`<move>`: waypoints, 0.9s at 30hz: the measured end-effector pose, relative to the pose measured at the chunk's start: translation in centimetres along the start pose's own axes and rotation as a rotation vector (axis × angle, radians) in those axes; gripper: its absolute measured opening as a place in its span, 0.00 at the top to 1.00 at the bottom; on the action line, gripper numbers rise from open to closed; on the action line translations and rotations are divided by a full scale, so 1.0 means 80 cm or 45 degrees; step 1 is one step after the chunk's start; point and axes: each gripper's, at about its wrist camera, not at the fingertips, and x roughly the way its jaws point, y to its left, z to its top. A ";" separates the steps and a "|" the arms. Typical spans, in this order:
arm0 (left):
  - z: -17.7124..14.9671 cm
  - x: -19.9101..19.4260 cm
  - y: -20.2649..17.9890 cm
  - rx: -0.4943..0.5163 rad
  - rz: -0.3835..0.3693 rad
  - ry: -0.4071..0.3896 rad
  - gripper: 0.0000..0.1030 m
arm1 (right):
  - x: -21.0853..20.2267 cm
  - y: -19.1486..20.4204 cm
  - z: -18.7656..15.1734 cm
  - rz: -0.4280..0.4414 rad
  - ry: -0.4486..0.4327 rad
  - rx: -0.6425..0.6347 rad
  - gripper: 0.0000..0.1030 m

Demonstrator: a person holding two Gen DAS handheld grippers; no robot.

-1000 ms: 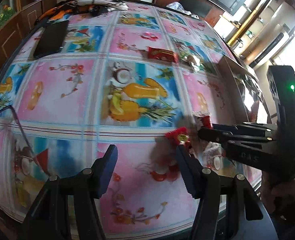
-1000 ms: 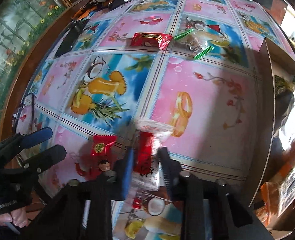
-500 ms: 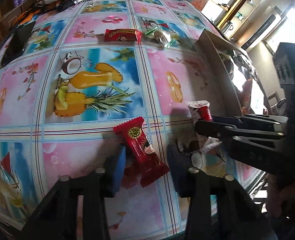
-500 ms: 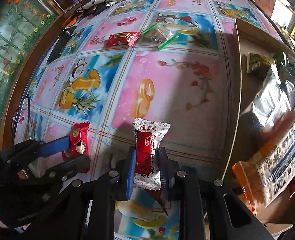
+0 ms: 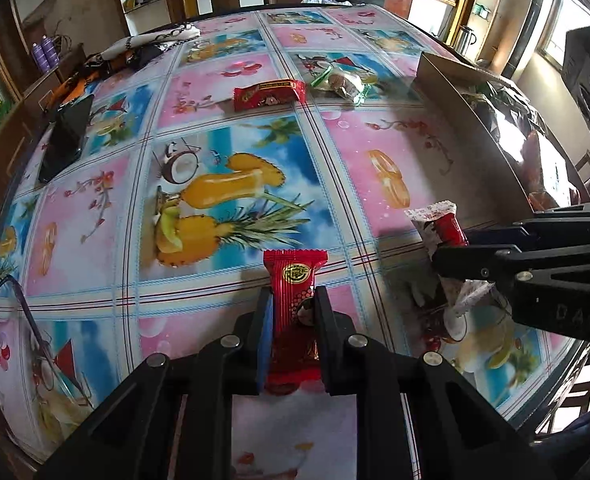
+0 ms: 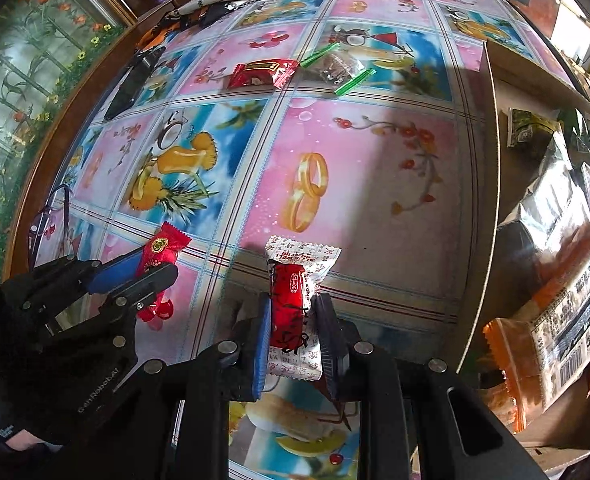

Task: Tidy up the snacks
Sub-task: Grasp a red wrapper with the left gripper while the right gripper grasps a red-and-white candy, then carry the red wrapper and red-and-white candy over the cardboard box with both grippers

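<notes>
My left gripper [image 5: 293,300] is shut on a red snack packet [image 5: 297,276] with a gold emblem, which stands up between the pads just over the flowery tablecloth [image 5: 223,184]. To its right, my right gripper [image 5: 451,250] is shut on a white-and-red snack packet [image 5: 435,220]. The right wrist view shows that packet [image 6: 301,264] pinched upright between the right gripper [image 6: 295,304] pads. Further left there, the left gripper [image 6: 155,266] clamps the red packet [image 6: 165,242].
A cardboard box [image 6: 491,128] with several large snack bags stands along the table's right side. A second red packet [image 5: 269,94] and a clear green-edged packet [image 5: 341,80] lie further back. A dark phone [image 5: 65,136] and glasses [image 5: 11,320] lie at the left.
The left gripper swung over the red packet and closed its jaws on it. The right gripper kept its grip on the white-and-red packet and shifted slightly toward the box.
</notes>
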 end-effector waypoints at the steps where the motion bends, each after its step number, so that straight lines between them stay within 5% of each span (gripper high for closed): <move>1: 0.001 -0.002 0.002 0.000 -0.007 -0.008 0.82 | 0.000 0.001 0.000 0.000 -0.001 0.001 0.77; 27: 0.027 -0.012 -0.012 0.157 0.072 -0.114 0.82 | -0.027 -0.005 0.003 -0.033 -0.095 0.079 0.77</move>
